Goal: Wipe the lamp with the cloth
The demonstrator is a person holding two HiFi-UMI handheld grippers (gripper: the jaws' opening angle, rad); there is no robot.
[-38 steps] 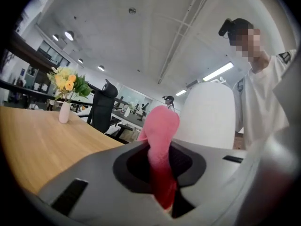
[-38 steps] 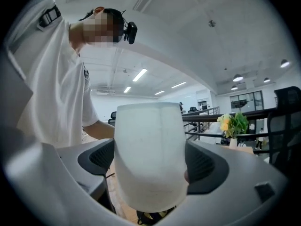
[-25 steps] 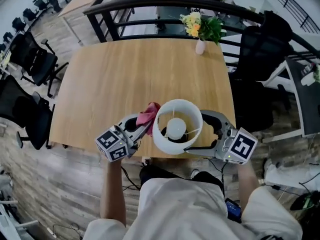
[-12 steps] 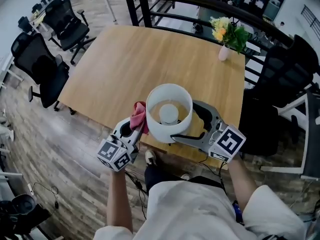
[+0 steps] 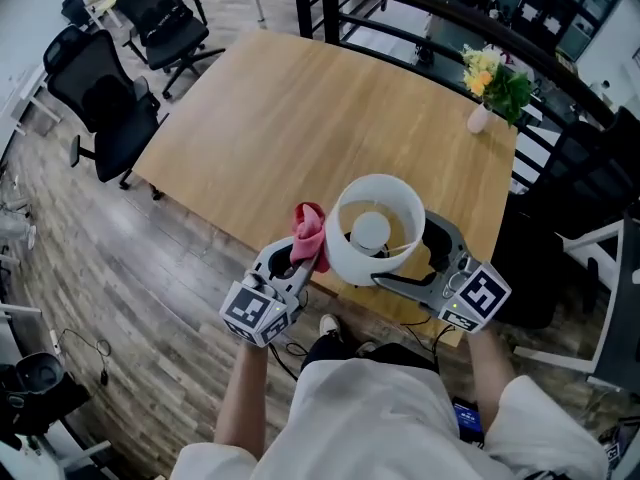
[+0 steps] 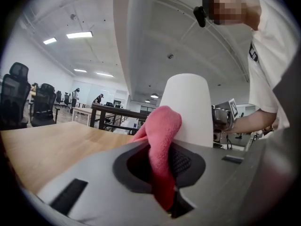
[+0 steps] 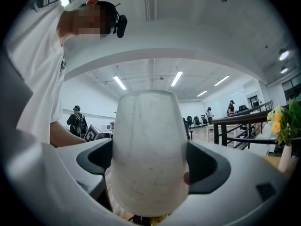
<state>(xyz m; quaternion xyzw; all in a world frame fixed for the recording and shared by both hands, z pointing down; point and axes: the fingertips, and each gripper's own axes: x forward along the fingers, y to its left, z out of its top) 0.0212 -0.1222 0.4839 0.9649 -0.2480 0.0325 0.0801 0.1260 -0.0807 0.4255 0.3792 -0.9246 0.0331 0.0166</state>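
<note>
Here there is one lamp (image 5: 352,255), one cloth (image 5: 310,234) and two grippers, one in each of the person's hands. The lamp is white with a round shade open at the top, and a pale bulb shows inside it. It sits at the near edge of the single wooden table (image 5: 290,118); whether its base rests on the wood I cannot tell. The right gripper (image 5: 405,265) has its jaws spread wide around the lamp's shade, one pad against each side, gripping it. The left gripper (image 5: 298,260) holds the pink cloth pinched between its nearly closed jaws, and the bunched free end stands up out of them, pressed against the left side of the shade. One small vase of yellow flowers (image 5: 484,108) stands at the table's far right corner, well apart from the lamp. Two black office chairs (image 5: 110,108) show in full on the floor left of the table. Both bare forearms reach forward from a white shirt, angled inward so the two grippers flank the lamp at about the same level.
</note>
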